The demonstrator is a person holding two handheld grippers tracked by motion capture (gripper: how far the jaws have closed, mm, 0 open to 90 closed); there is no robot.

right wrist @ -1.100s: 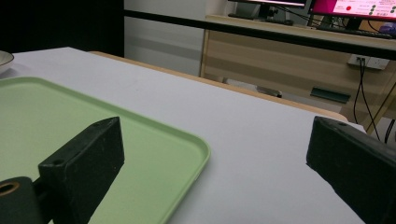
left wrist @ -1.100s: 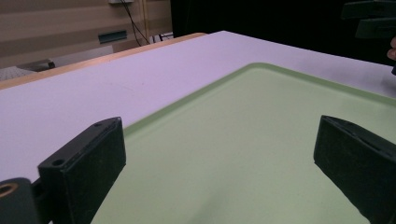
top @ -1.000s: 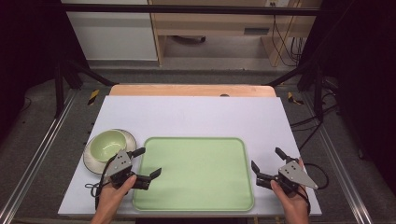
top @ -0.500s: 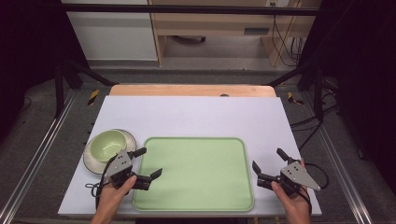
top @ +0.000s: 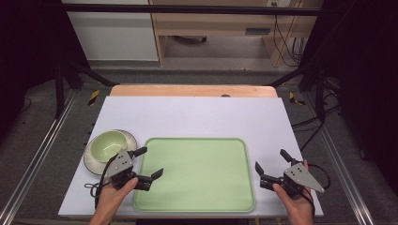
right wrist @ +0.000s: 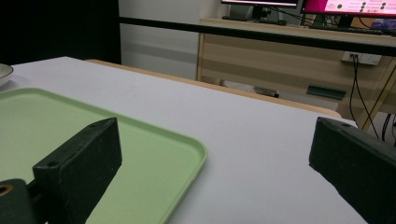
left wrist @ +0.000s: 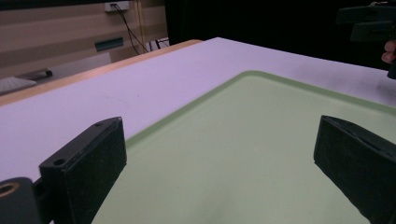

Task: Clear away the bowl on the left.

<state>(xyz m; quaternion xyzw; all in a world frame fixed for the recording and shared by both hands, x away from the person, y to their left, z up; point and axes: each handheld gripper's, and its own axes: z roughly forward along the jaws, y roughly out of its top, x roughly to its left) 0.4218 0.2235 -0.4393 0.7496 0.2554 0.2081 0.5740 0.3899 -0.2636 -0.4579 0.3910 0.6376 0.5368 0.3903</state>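
Two grippers, jaws apart and empty, flank the green tray at the table's near edge: left gripper over the tray's near left corner, right gripper just off its right rim. Bowl on saucer, left edge, partly hidden.

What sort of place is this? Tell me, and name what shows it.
Probably a lab or workshop set up for recording handling work. A white rectangular tabletop stands inside a black metal frame, cables hang by a light wooden desk behind, and monitors with lit screens sit on that desk.
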